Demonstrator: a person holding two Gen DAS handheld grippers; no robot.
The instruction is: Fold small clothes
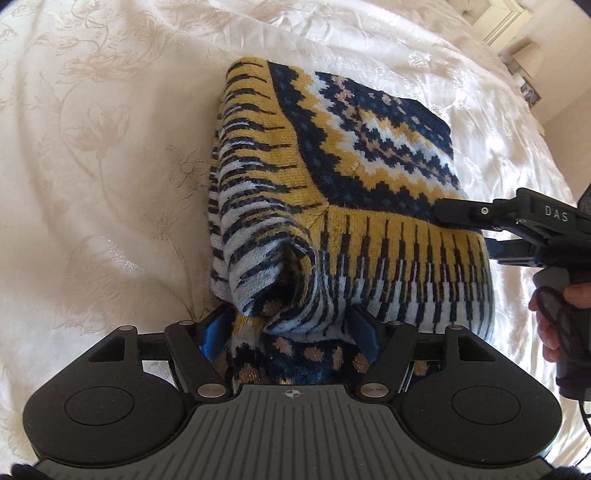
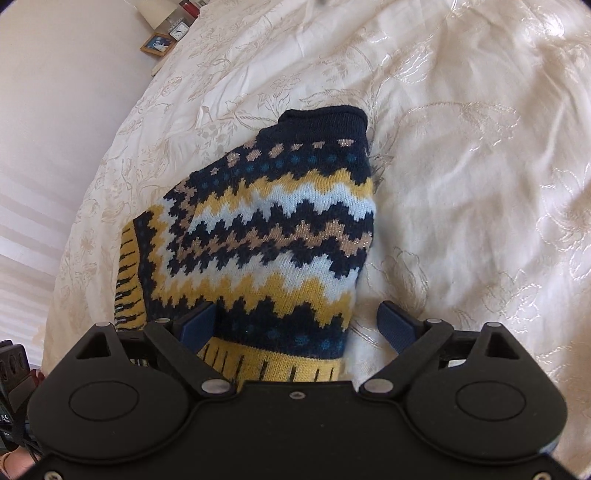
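A small knitted sweater (image 1: 369, 147) in navy, yellow, pale blue and tan zigzags lies folded on a white embroidered bedspread (image 1: 92, 147). My left gripper (image 1: 290, 328) is at its near striped edge, shut on a bunched fold of the knit that rises between the blue pads (image 1: 212, 332). My right gripper (image 2: 297, 325) is open at the sweater's (image 2: 273, 229) other side. Its left finger is over the knit and its right finger (image 2: 397, 323) over bare bedspread. The navy collar (image 2: 325, 120) points away from it. From the left wrist view, the right gripper (image 1: 463, 230) reaches in over the sweater's right edge.
A hand (image 1: 554, 321) holds the right gripper's handle. The bedspread (image 2: 480, 184) extends wide around the sweater. The bed's edge and a pale wall (image 2: 55, 129) lie to the left, with a framed picture (image 2: 158, 44) and a small clock (image 2: 179, 32) beyond. A lamp (image 1: 526, 61) stands at the far right.
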